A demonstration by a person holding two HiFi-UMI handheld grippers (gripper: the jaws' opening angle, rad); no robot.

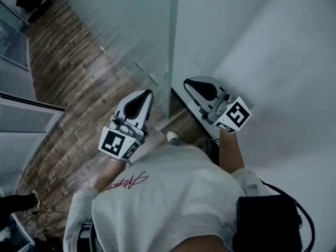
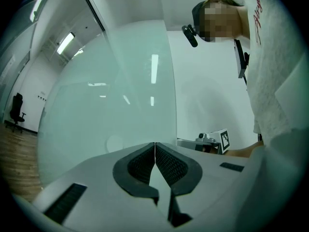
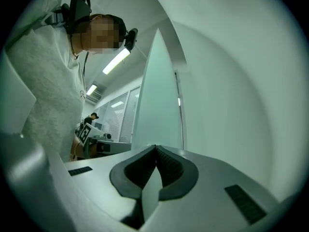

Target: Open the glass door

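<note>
Nearest the head camera, the person's grey sweatshirt (image 1: 168,193) filled the bottom of the view, with both forearms reaching forward from it. The left hand-held gripper (image 1: 146,93) had its jaws pressed together on nothing, the ribbed pads meeting along a single line. The right hand-held gripper (image 1: 188,82) was the same: jaws together, nothing between them.

Just past their tips stood the glass door (image 1: 139,30), a tall frosted pane. Its free vertical edge lay between the two hand-held grippers and ran up beside the white wall (image 1: 273,62) on the right. Neither gripper could be seen touching it. Beyond and below it spread the wooden floor (image 1: 73,83).

The pane looked heavy, rigid and slick, so it would likely swing slowly and resist a quick shove, and smooth jaws would tend to slide on its face. No handle showed. A faint round mark low on the glass might be a fitting, though that could not be told. The exposed edge seemed the best place to hold, gripped gently since glass chips there.
</note>
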